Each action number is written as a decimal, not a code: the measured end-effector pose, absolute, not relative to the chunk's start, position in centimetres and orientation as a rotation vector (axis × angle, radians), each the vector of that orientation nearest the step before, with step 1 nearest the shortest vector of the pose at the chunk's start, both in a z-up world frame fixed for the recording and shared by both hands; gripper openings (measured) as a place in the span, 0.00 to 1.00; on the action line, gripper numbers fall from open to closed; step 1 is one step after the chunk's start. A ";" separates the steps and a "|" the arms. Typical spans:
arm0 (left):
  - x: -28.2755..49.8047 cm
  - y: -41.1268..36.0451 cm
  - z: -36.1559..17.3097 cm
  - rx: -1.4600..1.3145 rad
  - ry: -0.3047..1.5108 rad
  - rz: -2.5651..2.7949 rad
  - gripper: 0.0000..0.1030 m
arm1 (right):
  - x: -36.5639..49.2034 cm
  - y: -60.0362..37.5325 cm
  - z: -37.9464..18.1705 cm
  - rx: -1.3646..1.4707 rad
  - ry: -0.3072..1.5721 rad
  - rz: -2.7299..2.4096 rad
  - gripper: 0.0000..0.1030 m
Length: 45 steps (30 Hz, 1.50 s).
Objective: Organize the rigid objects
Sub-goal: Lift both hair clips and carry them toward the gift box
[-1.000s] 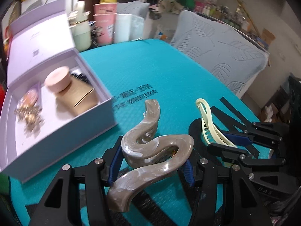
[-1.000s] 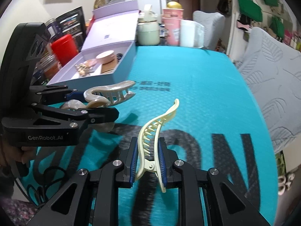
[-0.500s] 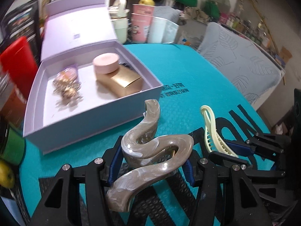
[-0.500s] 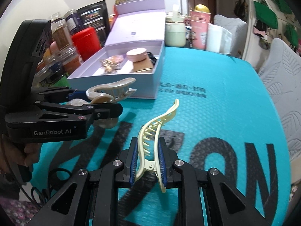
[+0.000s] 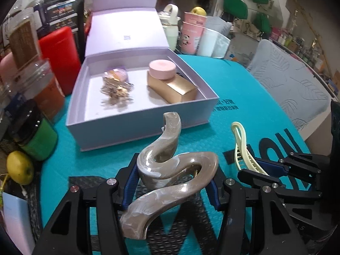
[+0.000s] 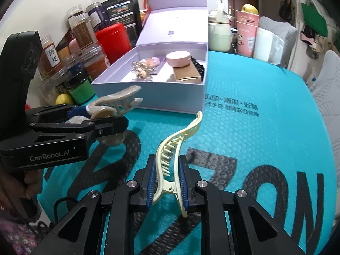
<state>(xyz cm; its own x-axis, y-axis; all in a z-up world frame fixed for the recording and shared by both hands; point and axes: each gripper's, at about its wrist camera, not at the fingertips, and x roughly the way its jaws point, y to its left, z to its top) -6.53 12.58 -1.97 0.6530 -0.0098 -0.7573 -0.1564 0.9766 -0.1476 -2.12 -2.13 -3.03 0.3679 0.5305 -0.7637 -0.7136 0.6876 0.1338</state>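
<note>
Jaws on the left gripper [image 5: 171,183] are clamped around a marbled taupe hair claw [image 5: 170,170], right gripper [image 6: 167,186] pinching a cream claw clip [image 6: 176,148], both above the teal table [image 6: 265,97]. Jars [image 6: 85,42] crowd the left, then the open lavender box [image 5: 136,125] dead ahead, cups [image 6: 246,36] behind.

The teal mat [image 6: 265,97] lies bare to the right and far side. On the left, the open box [image 5: 136,131] blocks the way, with jars [image 6: 82,31] crowded just beyond it. Cups [image 5: 192,36] line the far edge.
</note>
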 end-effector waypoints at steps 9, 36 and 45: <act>-6.4 13.6 -0.7 -0.214 0.835 0.106 0.53 | -1.5 -0.2 -1.7 -0.237 0.860 0.875 0.20; -1.8 17.9 3.6 -0.193 0.749 0.157 0.53 | 3.7 3.3 3.1 -0.250 0.773 0.957 0.20; 0.4 20.4 3.5 -0.187 0.740 0.210 0.53 | 5.7 5.8 4.1 -0.273 0.735 0.997 0.20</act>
<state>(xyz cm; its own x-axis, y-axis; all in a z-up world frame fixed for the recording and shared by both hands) 0.35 20.40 3.48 0.7197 0.1228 -0.6834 -0.2538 0.9626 -0.0943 5.74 5.78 4.05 0.3301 0.6631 -0.6719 -0.8380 0.5335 0.1148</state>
